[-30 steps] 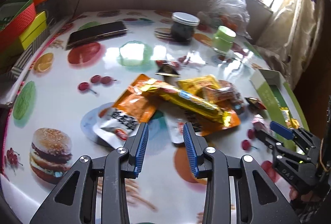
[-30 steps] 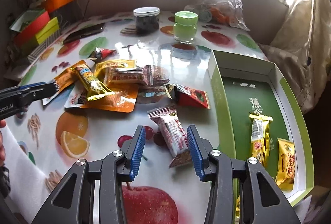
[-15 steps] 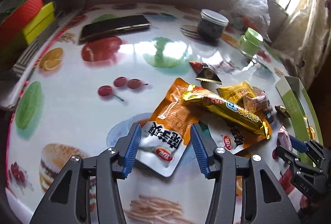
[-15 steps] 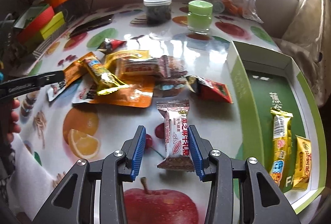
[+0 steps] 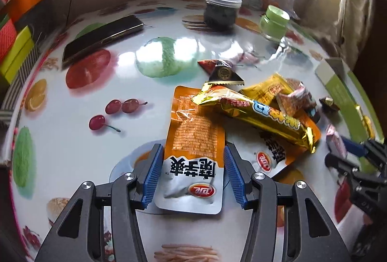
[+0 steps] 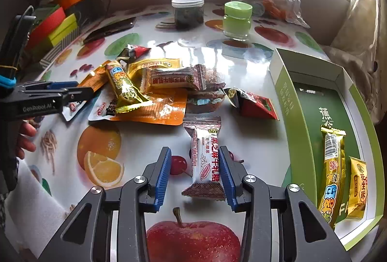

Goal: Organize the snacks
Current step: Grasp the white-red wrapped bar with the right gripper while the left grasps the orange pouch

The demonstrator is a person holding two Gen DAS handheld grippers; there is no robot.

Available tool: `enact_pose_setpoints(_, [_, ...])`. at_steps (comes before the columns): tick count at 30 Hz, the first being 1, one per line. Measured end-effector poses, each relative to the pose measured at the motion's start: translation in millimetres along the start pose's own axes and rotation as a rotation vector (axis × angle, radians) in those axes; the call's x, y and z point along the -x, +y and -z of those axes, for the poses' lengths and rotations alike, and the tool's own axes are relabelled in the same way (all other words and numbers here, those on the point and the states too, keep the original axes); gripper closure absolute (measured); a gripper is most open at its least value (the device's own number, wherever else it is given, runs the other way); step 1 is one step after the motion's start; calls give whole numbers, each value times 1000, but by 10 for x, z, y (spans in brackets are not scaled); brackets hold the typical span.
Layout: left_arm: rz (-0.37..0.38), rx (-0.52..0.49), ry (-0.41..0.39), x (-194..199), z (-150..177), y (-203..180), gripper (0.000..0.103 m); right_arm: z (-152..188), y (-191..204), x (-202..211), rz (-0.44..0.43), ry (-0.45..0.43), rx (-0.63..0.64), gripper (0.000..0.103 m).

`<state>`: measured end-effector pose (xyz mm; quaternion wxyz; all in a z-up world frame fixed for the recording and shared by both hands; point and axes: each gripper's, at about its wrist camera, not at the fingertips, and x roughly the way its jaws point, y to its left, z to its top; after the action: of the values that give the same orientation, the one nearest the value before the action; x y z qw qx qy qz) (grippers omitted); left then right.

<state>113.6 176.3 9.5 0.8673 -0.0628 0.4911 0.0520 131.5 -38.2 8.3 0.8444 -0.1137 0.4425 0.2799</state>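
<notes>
Both grippers are mid-pickup on the worktop (image 6: 135, 141): the left gripper (image 5: 192, 176) has just widened around the orange-and-white pouch (image 5: 193, 155), the right gripper (image 6: 196, 177), narrowing, straddles the nougat bar (image 6: 204, 157) unclamped; next, squeeze and carry to the green box (image 6: 290, 102).

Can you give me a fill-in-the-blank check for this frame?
1. The left tongs straddle an orange-and-white ____.
2. The sesame nougat bar lies between the ____ tongs.
3. The green box holds ____ snacks.
4. The jar beside the dark jar has a ____ lid.

Answers: pouch; right; two; green
</notes>
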Motion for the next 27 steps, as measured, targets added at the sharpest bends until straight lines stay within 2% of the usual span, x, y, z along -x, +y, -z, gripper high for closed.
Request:
enact_pose_setpoints(4, [5,8,5,-21,-29,14,50,3,2,4,3,-4,-2,64])
enact_pose_setpoints(8, [-27,-20,13,-40,-33,-54,50,11,3,8,4,-6,-3,64])
enact_pose_setpoints(10, [-5,-35,13,-36,-28,-78,50,11,6,8,5,-6,-3,64])
enact_pose_setpoints(13, [-24,-53,13,-59,-28,-92,40,9,1,9,5,-6,-2,64])
enact_pose_setpoints(15, [-25,-30,12,-64,-40,-57,39,12,0,8,3,-6,-4,64])
enact_pose_setpoints(24, [-41,-12,3,-67,-25,-60,39,16,-6,13,2,-7,-5,64])
enact_pose_setpoints(27, [-49,-3,-7,-46,-13,-47,50,17,-8,12,2,-7,-4,64])
